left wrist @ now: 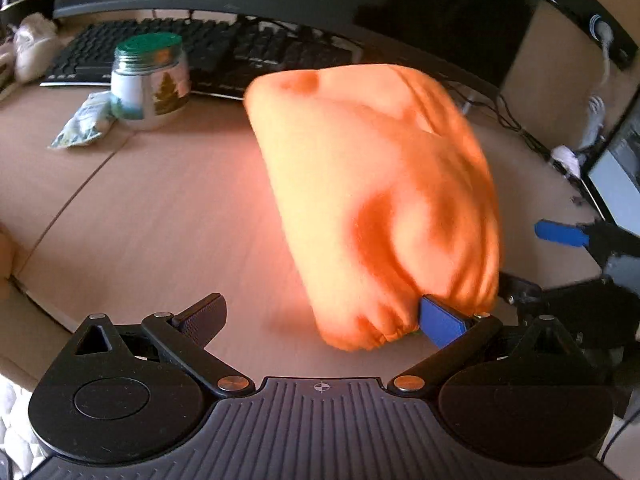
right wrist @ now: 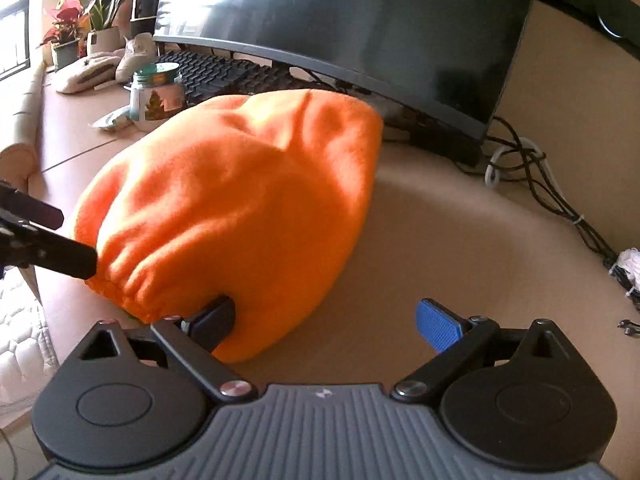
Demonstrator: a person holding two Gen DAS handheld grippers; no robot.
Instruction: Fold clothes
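Holding nothing: left tongs point(left wrist: 324, 320) and right tongs point(right wrist: 326, 322) gape wide beside our orange garment point(right wrist: 240, 208), bunched on the counter point(right wrist: 460, 240). Risk: fingers snagging its gathered hem, undoing folds.

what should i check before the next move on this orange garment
1. Left claw open: ok, fingers spread wide.
2. Right claw open: ok, fingers spread wide.
3. Orange garment gripped: not ok, each claw has only one finger at its gathered hem.
4. Garment flat on the desk: not ok, bunched and puffed up.
5. Jar clear of the garment: ok in the left view.
6. Keyboard clear of the garment's far edge: cannot tell.
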